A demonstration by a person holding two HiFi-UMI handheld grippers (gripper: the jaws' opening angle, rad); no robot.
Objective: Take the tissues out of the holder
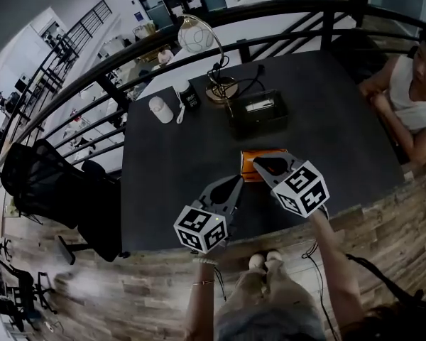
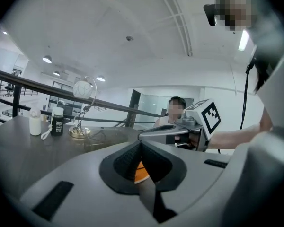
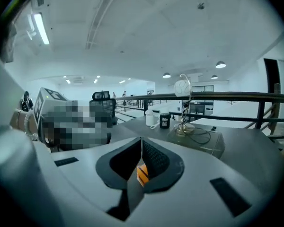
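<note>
The orange pack (image 1: 268,153), tissues I think, lies flat on the table (image 1: 170,162) just in front of the holder (image 1: 259,114). My right gripper (image 1: 257,163) hangs over it, jaws together. My left gripper (image 1: 238,180), also closed and empty, sits just beside the pack's left edge.

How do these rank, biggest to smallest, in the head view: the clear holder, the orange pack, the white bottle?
1. clear holder
2. orange pack, partly covered by the right gripper
3. white bottle, smallest
</note>
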